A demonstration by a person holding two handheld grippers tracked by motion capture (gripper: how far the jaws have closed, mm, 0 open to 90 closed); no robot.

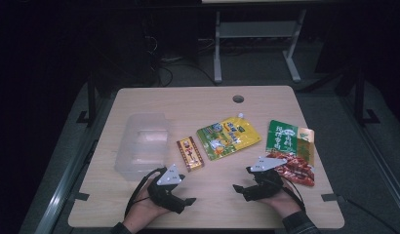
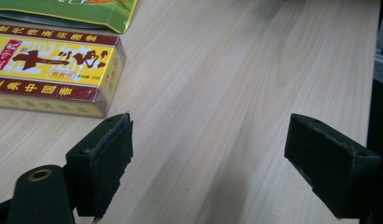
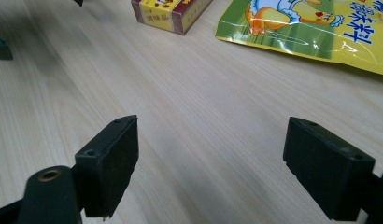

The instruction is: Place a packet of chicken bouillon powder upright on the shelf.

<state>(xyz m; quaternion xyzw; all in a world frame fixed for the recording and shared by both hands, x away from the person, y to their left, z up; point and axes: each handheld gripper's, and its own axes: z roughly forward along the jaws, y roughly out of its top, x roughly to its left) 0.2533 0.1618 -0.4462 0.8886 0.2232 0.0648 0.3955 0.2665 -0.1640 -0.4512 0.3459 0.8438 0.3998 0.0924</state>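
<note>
My left gripper (image 1: pixel 190 200) rests on the table near the front edge, jaws wide open and nothing between them (image 2: pixel 208 163). A little ahead of it lies a small yellow and red box (image 1: pixel 190 153) (image 2: pixel 54 70). My right gripper (image 1: pixel 235 187) sits to the right, also open and empty (image 3: pixel 210 163). A yellow-green snack pouch (image 1: pixel 229 137) (image 3: pixel 315 28) lies beyond it, and the box (image 3: pixel 171 11) is at the top of the right gripper view. A green packet (image 1: pixel 286 137) and a red packet (image 1: pixel 296 168) lie at the right, close to the right hand.
A clear plastic container (image 1: pixel 142 145) stands on the left of the wooden table (image 1: pixel 208 107). A round cable hole (image 1: pixel 238 99) is near the far edge. Metal table legs (image 1: pixel 217 48) stand on the floor behind.
</note>
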